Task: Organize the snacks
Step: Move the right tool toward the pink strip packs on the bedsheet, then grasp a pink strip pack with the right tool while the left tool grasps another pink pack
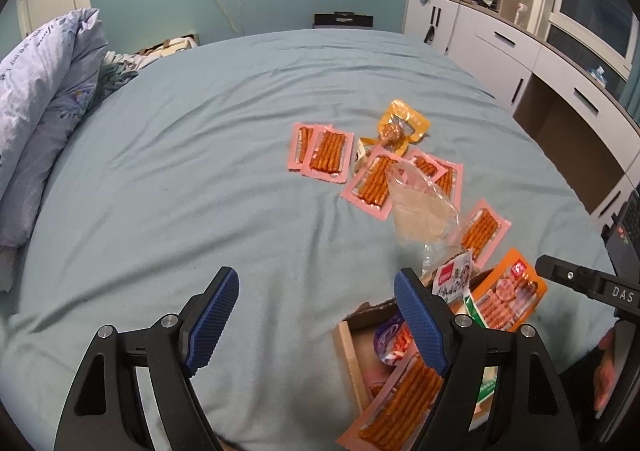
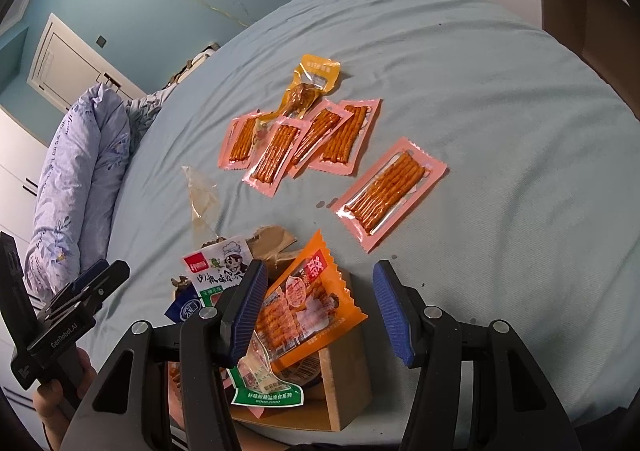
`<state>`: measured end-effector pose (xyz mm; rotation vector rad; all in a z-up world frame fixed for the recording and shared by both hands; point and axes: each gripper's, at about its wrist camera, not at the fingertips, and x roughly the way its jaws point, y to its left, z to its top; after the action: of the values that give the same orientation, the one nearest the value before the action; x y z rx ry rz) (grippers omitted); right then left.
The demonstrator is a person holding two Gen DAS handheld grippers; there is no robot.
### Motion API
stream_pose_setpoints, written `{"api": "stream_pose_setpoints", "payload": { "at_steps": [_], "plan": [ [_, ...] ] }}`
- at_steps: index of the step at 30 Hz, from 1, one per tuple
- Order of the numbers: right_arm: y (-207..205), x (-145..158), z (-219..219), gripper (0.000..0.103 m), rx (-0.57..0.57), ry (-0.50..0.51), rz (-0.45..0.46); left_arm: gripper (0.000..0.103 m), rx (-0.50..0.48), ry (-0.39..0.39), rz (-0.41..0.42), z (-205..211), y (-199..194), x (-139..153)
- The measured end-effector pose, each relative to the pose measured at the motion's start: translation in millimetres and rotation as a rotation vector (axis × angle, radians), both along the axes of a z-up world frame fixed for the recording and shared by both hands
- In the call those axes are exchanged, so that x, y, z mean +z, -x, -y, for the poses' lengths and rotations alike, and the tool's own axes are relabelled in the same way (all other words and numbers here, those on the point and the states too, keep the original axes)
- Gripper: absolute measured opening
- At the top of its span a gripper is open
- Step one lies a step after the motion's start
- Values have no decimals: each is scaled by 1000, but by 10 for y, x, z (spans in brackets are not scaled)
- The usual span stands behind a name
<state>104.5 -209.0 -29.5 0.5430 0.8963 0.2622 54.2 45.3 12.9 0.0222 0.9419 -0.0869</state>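
Note:
Several pink packets of spicy sticks (image 1: 328, 155) (image 2: 392, 191) lie scattered on the blue bed sheet, beside a yellow chicken-leg packet (image 1: 404, 123) (image 2: 308, 91). A cardboard box (image 1: 348, 347) (image 2: 344, 383) near me holds an orange snack packet (image 1: 508, 295) (image 2: 308, 303), a white chef-print packet (image 1: 456, 275) (image 2: 224, 267) and a pink stick packet (image 1: 400, 403). My left gripper (image 1: 318, 319) stands open over bare sheet, just left of the box. My right gripper (image 2: 320, 315) hovers open over the box, with the orange packet between its fingers but clear of the right pad.
A crumpled clear plastic bag (image 1: 416, 211) (image 2: 202, 195) sticks up behind the box. A folded floral duvet (image 1: 40, 111) (image 2: 80, 179) lies along the left side of the bed. White cabinets (image 1: 500, 51) line the right wall. A hand (image 2: 52, 411) grips the left tool.

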Motion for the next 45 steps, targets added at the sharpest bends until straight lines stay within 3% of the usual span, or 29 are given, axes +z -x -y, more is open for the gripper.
{"api": "stream_pose_setpoints", "payload": {
  "at_steps": [9,15,21,26,29,32,37,40,45],
  "plan": [
    [-43,60,118,54,-5,-24,8,81,29,25,-6,-97,-1,12],
    [-233,103,242,54,16,54,-15,81,46,30,3,-123,-21,38],
    [-568,-19,389,54,0,166,-101,81,91,35,83,-193,-2,190],
    [-821,-314,487,54,-20,33,-244,81,122,60,82,-269,-84,186],
    [-925,-408,420,54,-22,131,-297,81,133,59,89,-292,-113,193],
    [-1019,-439,287,54,27,171,-321,82,143,39,84,-313,-156,177],
    [-1193,-601,271,54,66,52,-379,82,141,42,44,-346,-213,88],
    [-1343,-679,180,54,82,86,-404,82,134,49,41,-352,-224,83],
    [-1562,-631,49,56,79,155,-360,82,116,41,41,-325,-249,67]
  ]
}}
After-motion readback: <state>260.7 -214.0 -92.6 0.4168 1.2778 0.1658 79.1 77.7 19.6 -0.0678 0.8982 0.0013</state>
